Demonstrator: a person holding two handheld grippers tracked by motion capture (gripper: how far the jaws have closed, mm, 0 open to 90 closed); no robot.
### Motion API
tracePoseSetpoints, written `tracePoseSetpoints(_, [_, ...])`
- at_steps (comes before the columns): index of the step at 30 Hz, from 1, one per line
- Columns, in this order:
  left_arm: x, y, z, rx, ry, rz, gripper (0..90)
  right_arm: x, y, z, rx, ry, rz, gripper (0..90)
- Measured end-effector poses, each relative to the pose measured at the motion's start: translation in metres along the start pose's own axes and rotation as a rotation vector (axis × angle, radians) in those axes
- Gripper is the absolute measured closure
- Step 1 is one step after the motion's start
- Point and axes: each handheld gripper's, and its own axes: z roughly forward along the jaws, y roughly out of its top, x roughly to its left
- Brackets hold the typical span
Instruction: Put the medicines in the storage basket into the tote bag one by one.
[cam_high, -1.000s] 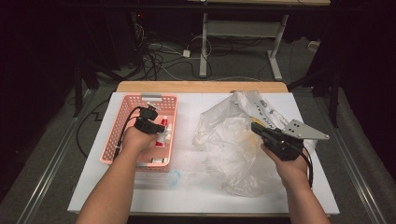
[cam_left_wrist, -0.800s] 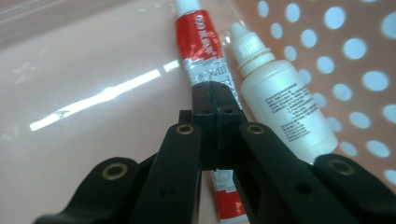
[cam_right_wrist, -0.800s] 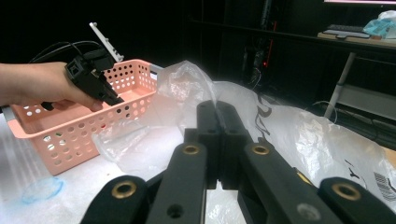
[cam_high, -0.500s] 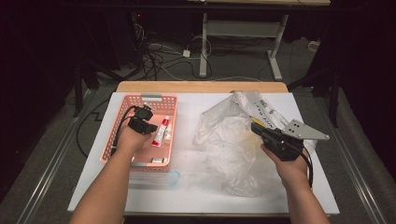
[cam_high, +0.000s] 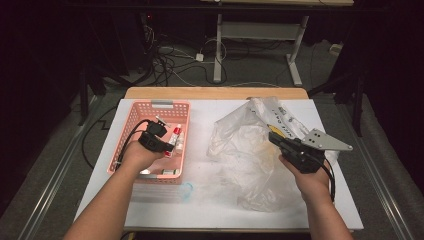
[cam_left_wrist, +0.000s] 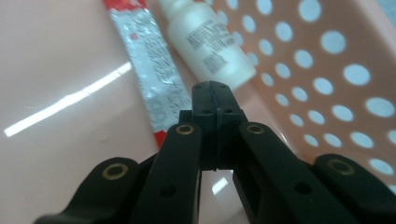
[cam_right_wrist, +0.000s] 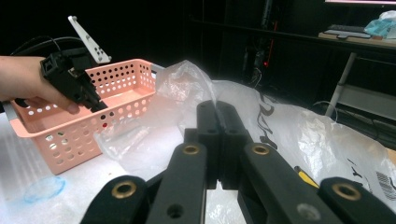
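Observation:
A pink perforated basket (cam_high: 150, 105) stands on the left of the white table. Inside it lie a red and silver sachet (cam_left_wrist: 154, 79) and a small white bottle (cam_left_wrist: 210, 42). My left gripper (cam_high: 165, 146) is down in the basket, just short of both items, its jaws shut with nothing between them. To the right lies a crumpled clear plastic bag (cam_high: 240, 150) with black print. At the bag's right side my right gripper (cam_high: 272, 134) is shut, pinching the bag's film. In the right gripper view the left gripper (cam_right_wrist: 95, 105) hangs over the basket (cam_right_wrist: 60, 140).
A faint blue ring (cam_high: 186, 191) lies on the table just in front of the basket. A wooden strip (cam_high: 215, 93) runs along the table's far edge. Beyond it are desk legs and cables on a dark floor. Another small item (cam_high: 167, 171) lies at the basket's near wall.
My left hand has shifted slightly left and deeper into the basket. The right gripper and the bag have stayed where they were.

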Motion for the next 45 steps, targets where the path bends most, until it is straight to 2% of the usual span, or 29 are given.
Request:
tracePoseSetpoints(1, [-0.001,0.0,0.002,0.009,-0.012,0.006,88.6,0.0,0.0,0.0,0.0,0.001,-0.001,90.0])
tracePoseSetpoints(3, [-0.002,0.001,0.005,0.016,-0.004,0.012,88.5,0.0,0.0,0.0,0.001,0.002,-0.005,90.0])
tracePoseSetpoints(6, [0.0,0.001,0.007,0.031,-0.002,-0.001,88.5,0.0,0.0,-0.001,-0.001,0.001,-0.006,90.0])
tracePoseSetpoints(8, [0.001,0.001,0.009,0.052,0.037,0.0,88.5,0.0,0.0,0.0,-0.001,0.002,-0.003,90.0])
tracePoseSetpoints(11, [0.003,0.0,0.009,0.061,0.072,-0.022,88.5,-0.001,0.0,0.001,0.0,0.004,-0.006,90.0])
tracePoseSetpoints(18, [0.021,-0.006,0.0,0.074,0.173,-0.067,88.5,-0.001,0.0,0.0,-0.001,0.004,-0.002,90.0])
tracePoseSetpoints(19, [0.024,-0.007,-0.002,0.061,0.18,-0.077,88.5,-0.001,0.0,0.0,-0.001,0.003,-0.002,90.0])
tracePoseSetpoints(20, [0.027,-0.008,-0.006,0.021,0.174,-0.09,88.4,-0.001,0.0,0.0,-0.001,0.002,-0.002,90.0])
tracePoseSetpoints(21, [0.028,-0.009,-0.009,-0.005,0.167,-0.09,88.4,-0.001,0.001,0.0,-0.001,0.002,-0.003,90.0])
tracePoseSetpoints(22, [0.029,-0.008,-0.013,-0.056,0.154,-0.078,88.0,-0.001,0.001,0.0,-0.002,0.001,-0.003,90.0])
tracePoseSetpoints(23, [0.029,-0.007,-0.016,-0.102,0.148,-0.067,81.8,-0.001,0.001,-0.001,-0.003,0.001,-0.003,90.0])
tracePoseSetpoints(25, [0.029,-0.004,-0.018,-0.163,0.133,-0.063,69.0,-0.002,0.0,-0.001,-0.002,0.0,-0.004,90.0])
tracePoseSetpoints(26, [0.03,-0.002,-0.016,-0.175,0.129,-0.058,65.9,-0.001,0.0,0.0,0.0,-0.002,0.001,90.0])
tracePoseSetpoints(27, [0.03,0.0,-0.013,-0.183,0.133,-0.048,58.6,-0.001,0.0,0.0,0.001,-0.001,0.0,90.0])
tracePoseSetpoints(30, [0.032,0.006,-0.003,-0.157,0.149,-0.045,45.1,-0.001,0.0,0.001,0.004,0.001,-0.006,90.0])
tracePoseSetpoints(32, [0.034,0.011,0.005,-0.136,0.148,-0.047,41.7,0.0,0.0,0.001,0.004,0.003,-0.006,90.0])
tracePoseSetpoints(37, [0.035,0.02,0.019,-0.097,0.157,-0.026,41.9,0.0,0.0,0.002,0.001,0.009,-0.007,90.0])
tracePoseSetpoints(40, [0.034,0.025,0.024,-0.072,0.177,0.002,43.4,0.0,0.0,0.002,0.002,0.011,-0.008,90.0])
tracePoseSetpoints(45, [0.035,0.033,0.03,-0.053,0.188,-0.003,47.6,-0.001,0.0,0.002,0.003,0.012,-0.005,90.0])
